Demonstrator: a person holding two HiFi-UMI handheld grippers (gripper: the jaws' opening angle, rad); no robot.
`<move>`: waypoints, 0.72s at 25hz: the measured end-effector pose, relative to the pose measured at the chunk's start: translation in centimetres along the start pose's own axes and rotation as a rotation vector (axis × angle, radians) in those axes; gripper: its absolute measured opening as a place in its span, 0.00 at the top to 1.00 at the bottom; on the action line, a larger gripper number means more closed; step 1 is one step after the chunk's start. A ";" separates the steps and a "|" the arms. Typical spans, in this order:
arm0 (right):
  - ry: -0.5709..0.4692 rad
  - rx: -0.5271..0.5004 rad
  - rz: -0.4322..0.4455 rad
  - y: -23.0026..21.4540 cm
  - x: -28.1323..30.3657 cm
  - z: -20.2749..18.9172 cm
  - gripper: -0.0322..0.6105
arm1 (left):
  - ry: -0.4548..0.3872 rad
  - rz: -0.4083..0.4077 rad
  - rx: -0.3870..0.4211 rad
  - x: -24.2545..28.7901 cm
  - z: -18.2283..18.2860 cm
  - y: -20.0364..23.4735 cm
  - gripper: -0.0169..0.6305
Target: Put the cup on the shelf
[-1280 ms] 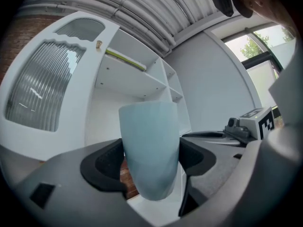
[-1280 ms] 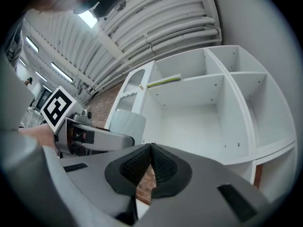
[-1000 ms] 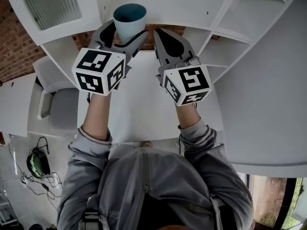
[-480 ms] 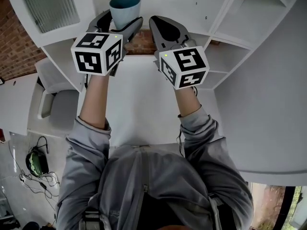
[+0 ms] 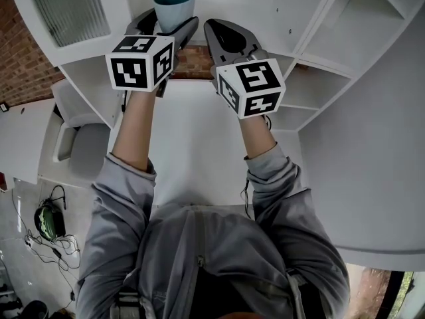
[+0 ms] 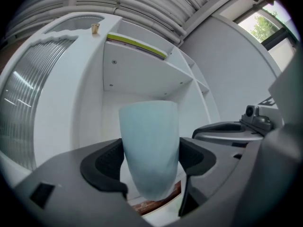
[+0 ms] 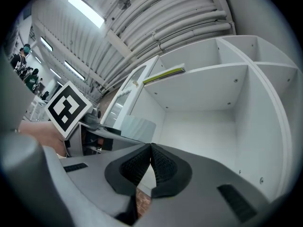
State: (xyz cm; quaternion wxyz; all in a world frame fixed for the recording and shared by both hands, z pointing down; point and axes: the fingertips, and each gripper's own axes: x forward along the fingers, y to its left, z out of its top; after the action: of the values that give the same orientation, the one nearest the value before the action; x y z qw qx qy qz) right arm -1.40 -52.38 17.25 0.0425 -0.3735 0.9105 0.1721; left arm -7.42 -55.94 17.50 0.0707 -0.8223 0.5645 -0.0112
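Observation:
A pale blue cup (image 5: 174,6) with a dark teal inside is held upright in my left gripper (image 5: 163,20), whose jaws press on its sides. In the left gripper view the cup (image 6: 150,148) fills the gap between the two dark pads and faces an open white shelf compartment (image 6: 142,82). My right gripper (image 5: 227,37) is beside it on the right, shut with nothing between its pads (image 7: 150,165). It points into the neighbouring shelf compartment (image 7: 208,112). The cup (image 7: 135,126) shows at the left in the right gripper view.
The white shelf unit (image 5: 312,58) curves round the back and right with several open compartments. A yellow-green flat thing (image 6: 137,44) lies on the shelf above. A white table (image 5: 192,145) is below my arms. A grey chair (image 5: 76,138) stands at left; cables and headphones (image 5: 46,221) lie on the floor.
Both grippers have risen and moved forward toward the shelf, the left one carrying the cup. The cup has stayed held between the left jaws.

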 end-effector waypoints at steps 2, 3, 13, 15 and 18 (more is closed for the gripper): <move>-0.001 0.005 0.000 -0.3 0.2 0.0 0.91 | 0.015 0.021 0.004 0.4 -0.2 0.6 0.43; -0.002 0.008 0.000 -0.4 0.3 -0.1 0.91 | 0.021 0.032 0.007 0.6 -0.2 0.8 0.43; 0.002 0.026 0.007 -1.1 1.2 -1.0 0.91 | 0.043 0.080 -0.010 2.7 -0.7 1.9 0.43; 0.001 0.027 0.006 -1.4 1.2 -1.1 0.91 | 0.045 0.092 -0.011 3.2 -0.7 2.0 0.43; -0.001 0.029 0.005 -1.6 1.3 -1.1 0.91 | 0.065 0.112 -0.011 3.8 -1.0 2.3 0.43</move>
State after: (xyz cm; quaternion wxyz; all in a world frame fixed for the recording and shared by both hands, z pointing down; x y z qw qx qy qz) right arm -1.14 -54.66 17.56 0.0481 -0.3704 0.9139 0.1591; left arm -8.28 -60.43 17.99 0.0482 -0.7889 0.6118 -0.0308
